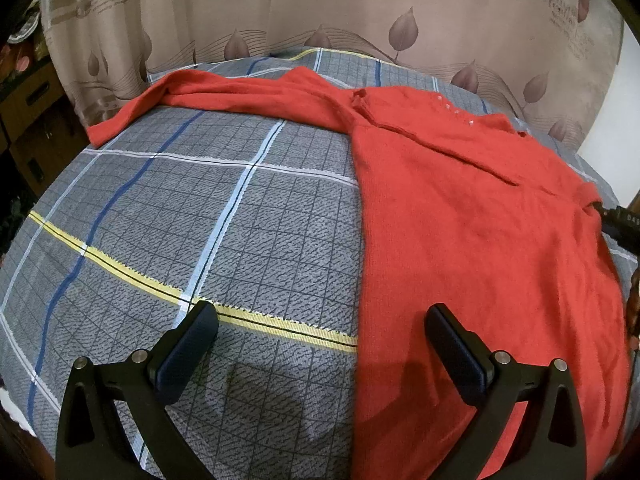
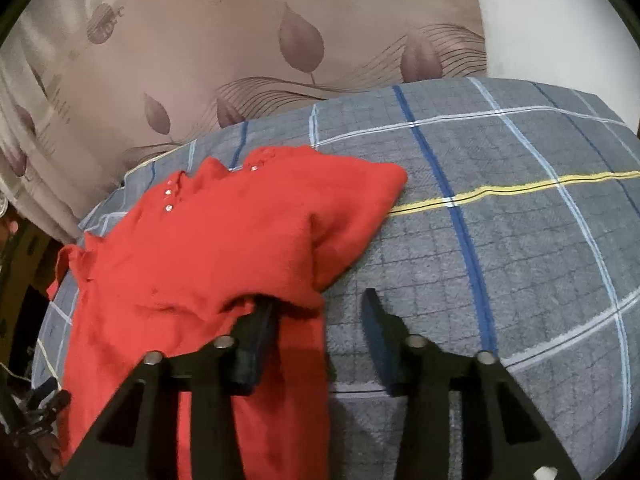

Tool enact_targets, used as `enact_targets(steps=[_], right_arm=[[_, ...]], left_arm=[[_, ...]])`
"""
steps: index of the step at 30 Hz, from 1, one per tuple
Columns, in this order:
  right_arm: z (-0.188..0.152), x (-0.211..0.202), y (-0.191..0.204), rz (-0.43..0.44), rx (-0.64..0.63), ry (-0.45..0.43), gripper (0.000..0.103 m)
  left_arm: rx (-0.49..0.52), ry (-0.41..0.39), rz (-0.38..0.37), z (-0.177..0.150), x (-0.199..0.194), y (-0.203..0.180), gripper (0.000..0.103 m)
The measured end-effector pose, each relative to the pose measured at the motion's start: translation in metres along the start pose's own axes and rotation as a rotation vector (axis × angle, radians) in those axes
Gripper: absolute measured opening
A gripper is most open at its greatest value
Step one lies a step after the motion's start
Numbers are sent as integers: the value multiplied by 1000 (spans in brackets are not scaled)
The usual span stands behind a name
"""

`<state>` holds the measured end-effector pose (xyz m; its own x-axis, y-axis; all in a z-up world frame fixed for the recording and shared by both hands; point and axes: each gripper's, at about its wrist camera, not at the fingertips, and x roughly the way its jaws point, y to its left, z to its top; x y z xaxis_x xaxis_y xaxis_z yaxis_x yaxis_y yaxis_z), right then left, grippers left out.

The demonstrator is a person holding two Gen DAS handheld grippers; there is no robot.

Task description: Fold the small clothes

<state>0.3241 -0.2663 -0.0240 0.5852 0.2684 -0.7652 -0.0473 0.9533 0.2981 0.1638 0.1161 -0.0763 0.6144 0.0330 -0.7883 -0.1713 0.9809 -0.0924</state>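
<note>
A red sweater (image 1: 472,216) lies on a bed covered by a grey plaid sheet (image 1: 180,220). Seen from the left wrist, its body runs lengthwise from the near edge up toward the curtain (image 1: 320,4), the neck end at the far side, where small clear beads sit near the collar. One sleeve (image 1: 224,90) stretches out flat to the left, across the body's long axis, its cuff near the far left edge of the bed. The other sleeve lies folded across the chest.

The left tool (image 1: 320,340) hangs above the hem, jaws wide apart and holding nothing; its right finger is over red cloth, its left over bare sheet.

The right tool (image 2: 316,320) is also spread open. Red fabric drapes over the tip of its left finger (image 2: 256,344), hiding that tip; the right finger stands clear over the sheet. Whether the cloth only rests on the finger cannot be told.

The sweater's hem is cut off by the lower frame edge in both views, and its right side is partly hidden at the rim of the left view.
</note>
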Motion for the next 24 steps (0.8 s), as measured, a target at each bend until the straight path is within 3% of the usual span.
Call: enact_targets(steps=[3, 4, 5, 6, 9, 15, 19, 24], right_arm=[[3, 5, 7, -14, -26, -3, 37], [4, 7, 9, -24, -34, -1, 32], [6, 9, 10, -26, -37, 11, 13], [6, 12, 11, -28, -33, 26, 11], [8, 12, 16, -55, -64, 31, 7], [1, -6, 16, -241, -163, 2, 5], [-4, -8, 10, -288, -198, 28, 5], [-2, 0, 2, -280, -145, 22, 6]], left_arm=[[-1, 0, -1, 0, 0, 1, 103], [-1, -1, 0, 0, 0, -1, 103], [-1, 0, 0, 0, 0, 0, 103], [1, 0, 1, 0, 0, 0, 103], [1, 0, 2, 0, 0, -1, 103], [0, 0, 2, 0, 0, -1, 103], [4, 2, 5, 0, 0, -1, 103], [2, 1, 4, 0, 1, -1, 103]])
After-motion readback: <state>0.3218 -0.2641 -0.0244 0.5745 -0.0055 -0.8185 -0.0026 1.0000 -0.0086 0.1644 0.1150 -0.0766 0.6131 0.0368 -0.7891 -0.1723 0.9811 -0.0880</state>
